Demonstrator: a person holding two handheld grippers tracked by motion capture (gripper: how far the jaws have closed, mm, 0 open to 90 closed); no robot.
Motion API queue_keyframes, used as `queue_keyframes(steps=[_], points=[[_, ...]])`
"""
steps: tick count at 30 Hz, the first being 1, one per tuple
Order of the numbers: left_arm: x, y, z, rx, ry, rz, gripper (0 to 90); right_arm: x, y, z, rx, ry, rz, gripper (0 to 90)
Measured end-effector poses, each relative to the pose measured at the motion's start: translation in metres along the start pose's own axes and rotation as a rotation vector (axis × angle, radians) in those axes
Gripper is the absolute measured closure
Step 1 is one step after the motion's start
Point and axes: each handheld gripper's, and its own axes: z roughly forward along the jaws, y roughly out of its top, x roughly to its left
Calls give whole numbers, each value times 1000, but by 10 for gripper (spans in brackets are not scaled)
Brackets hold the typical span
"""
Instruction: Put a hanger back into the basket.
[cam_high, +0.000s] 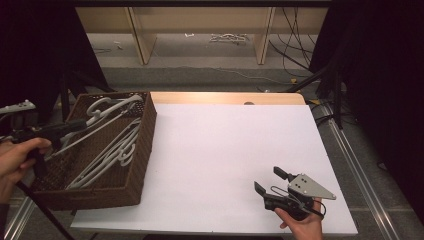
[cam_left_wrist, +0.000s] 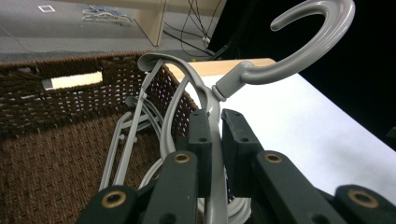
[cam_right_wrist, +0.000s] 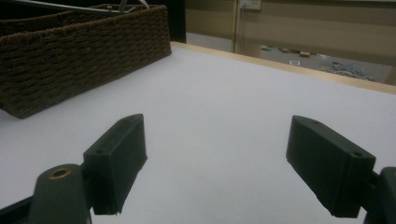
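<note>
White table (cam_high: 215, 150); brown wicker basket (cam_high: 142, 150) at left edge.

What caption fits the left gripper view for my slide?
Left claw clamped on a grey hanger above the wicker basket of hangers.

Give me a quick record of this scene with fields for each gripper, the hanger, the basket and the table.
left gripper: fingers shut on the grey hanger, over the basket
grey hanger: clamped at the neck below its hook
right gripper: fingers open, holding nothing, low over the table
basket: brown wicker, at the table's left edge, more hangers inside
table: white top
</note>
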Motion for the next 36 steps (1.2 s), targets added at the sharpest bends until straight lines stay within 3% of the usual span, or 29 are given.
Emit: queue_keyframes(steps=[12, 14, 16, 19, 25, 29, 36], points=[[14, -18, 36, 80, 7, -47, 825, -1, 0, -2, 11, 0, -3, 211], [16, -20, 39, 90, 9, -45, 825, -1, 0, -2, 10, 0, -2, 211], [18, -23, 44, 101, -3, -17, 825, -1, 0, -2, 10, 0, -2, 211], [19, -29, 52, 146, 14, -7, 824, -1, 0, -2, 10, 1, -3, 211], [25, -36, 56, 180, 14, 1, 824, -1, 0, -2, 11, 1, -3, 211], [28, -42, 59, 219, 41, 6, 824, 0, 0, 0, 1, 1, 1, 212], [28, -52, 65, 254, 23, 4, 824, 0, 0, 0, -3, 2, 0, 211]])
